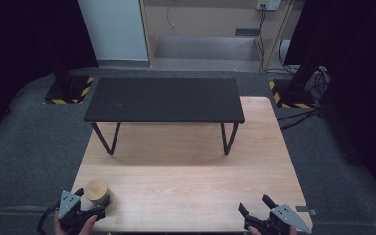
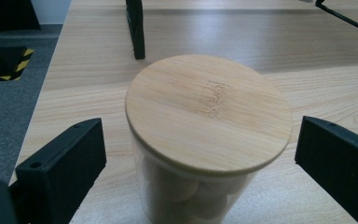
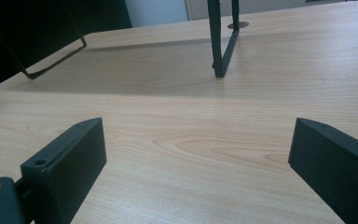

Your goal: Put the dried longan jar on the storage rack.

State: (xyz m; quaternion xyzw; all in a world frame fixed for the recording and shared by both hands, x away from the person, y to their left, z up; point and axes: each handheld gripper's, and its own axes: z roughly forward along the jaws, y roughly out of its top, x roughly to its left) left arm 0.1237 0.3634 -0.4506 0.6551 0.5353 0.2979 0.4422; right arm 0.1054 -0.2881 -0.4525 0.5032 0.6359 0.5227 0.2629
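Your jar (image 2: 200,154) sits near the front left corner of the wooden table (image 1: 186,196). It is see-through, with a round wooden lid (image 2: 209,112) on top. Inside you can see pale round lumps, but the glass blurs them — you cannot tell what they are. The bottom of the jar is cut off in the left gripper view.

Your left gripper (image 1: 92,203) has its jaws spread wide, one on each side of the jar, not touching it. Your right gripper (image 1: 255,208) is at the front right, well apart from the jar. Its jaws are spread wide too, with just bare wood between them.

A black shelf (image 1: 164,100) on thin legs stands across the far half of the table. You cannot see what is under its top from above. Your hands are cut off at the bottom of the high view.

The jar is close to the left edge and the front edge. Between the two grippers there is lots of open wood — all the way up to the shelf legs.
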